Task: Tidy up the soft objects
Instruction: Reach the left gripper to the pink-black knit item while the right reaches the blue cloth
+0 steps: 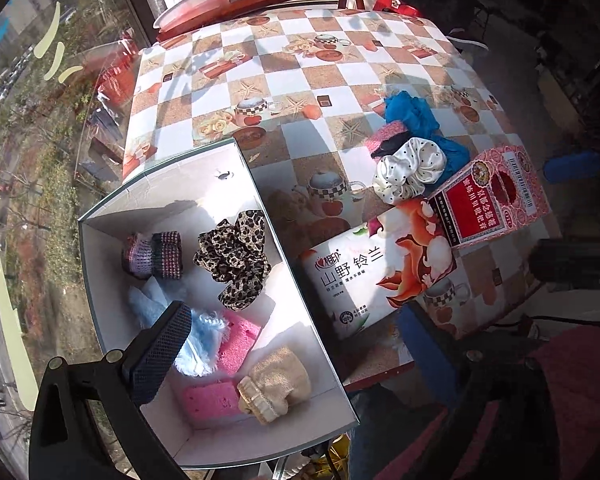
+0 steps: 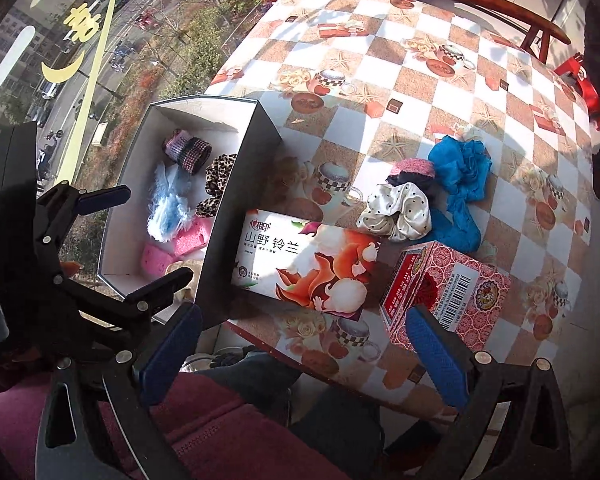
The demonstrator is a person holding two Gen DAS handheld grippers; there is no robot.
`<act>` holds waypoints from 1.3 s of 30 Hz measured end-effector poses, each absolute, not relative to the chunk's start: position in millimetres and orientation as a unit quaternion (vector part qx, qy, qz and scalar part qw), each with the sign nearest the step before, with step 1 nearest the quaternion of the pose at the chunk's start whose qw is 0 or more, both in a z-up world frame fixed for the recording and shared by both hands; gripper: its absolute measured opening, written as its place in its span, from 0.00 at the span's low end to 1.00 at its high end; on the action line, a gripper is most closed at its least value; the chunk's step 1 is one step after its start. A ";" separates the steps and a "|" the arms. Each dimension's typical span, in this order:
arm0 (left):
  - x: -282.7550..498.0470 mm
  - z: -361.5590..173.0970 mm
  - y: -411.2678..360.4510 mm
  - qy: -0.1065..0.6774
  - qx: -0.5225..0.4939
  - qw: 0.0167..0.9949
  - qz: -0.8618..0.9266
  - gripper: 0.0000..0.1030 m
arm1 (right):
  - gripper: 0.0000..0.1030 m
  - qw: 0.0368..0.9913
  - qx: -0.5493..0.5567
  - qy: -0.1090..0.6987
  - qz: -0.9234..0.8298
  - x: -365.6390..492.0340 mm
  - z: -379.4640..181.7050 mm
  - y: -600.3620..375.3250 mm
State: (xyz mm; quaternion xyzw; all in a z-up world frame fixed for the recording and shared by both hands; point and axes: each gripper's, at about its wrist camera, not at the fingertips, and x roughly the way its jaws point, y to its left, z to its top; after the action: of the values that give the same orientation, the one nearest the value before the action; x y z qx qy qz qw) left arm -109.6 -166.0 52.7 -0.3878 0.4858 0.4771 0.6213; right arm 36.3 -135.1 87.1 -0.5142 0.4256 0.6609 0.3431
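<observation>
1. The checkered table (image 2: 440, 92) is seen by a window.
2. The white box (image 1: 300, 280) sits at its edge, holding a leopard scrunchie (image 1: 232, 258), blue fluff (image 1: 196, 332) and pink sponges (image 1: 210, 400).
3. A tissue pack (image 2: 308, 260) lies beside it.
4. A polka-dot scrunchie (image 2: 400, 210) and blue cloth (image 2: 460, 176) remain on the table.
5. The left gripper (image 2: 140, 236) and right gripper (image 2: 304, 356) are both spread apart, empty.
</observation>
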 end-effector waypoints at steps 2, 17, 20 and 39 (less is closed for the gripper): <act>-106.4 54.3 -162.3 0.484 -0.387 0.623 0.478 1.00 | 1.00 0.354 -0.507 0.435 0.654 44.1 87.1 -131.9; -87.7 48.3 -157.2 0.499 -0.385 0.624 0.462 1.00 | 1.00 0.368 -0.495 0.477 0.626 77.6 73.2 -131.9; -85.1 47.4 -155.1 0.502 -0.384 0.622 0.462 1.00 | 1.00 0.369 -0.493 0.480 0.625 80.8 73.0 -131.0; -63.2 48.3 -124.6 0.495 -0.399 0.619 0.461 1.00 | 1.00 0.437 -0.425 0.548 0.573 148.9 65.6 -114.2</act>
State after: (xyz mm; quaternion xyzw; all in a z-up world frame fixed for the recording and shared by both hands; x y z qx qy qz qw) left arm -63.2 -124.6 48.3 -0.3992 0.4952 0.4608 0.6189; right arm 148.9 -114.2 65.6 -0.4249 0.5478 0.5731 0.4369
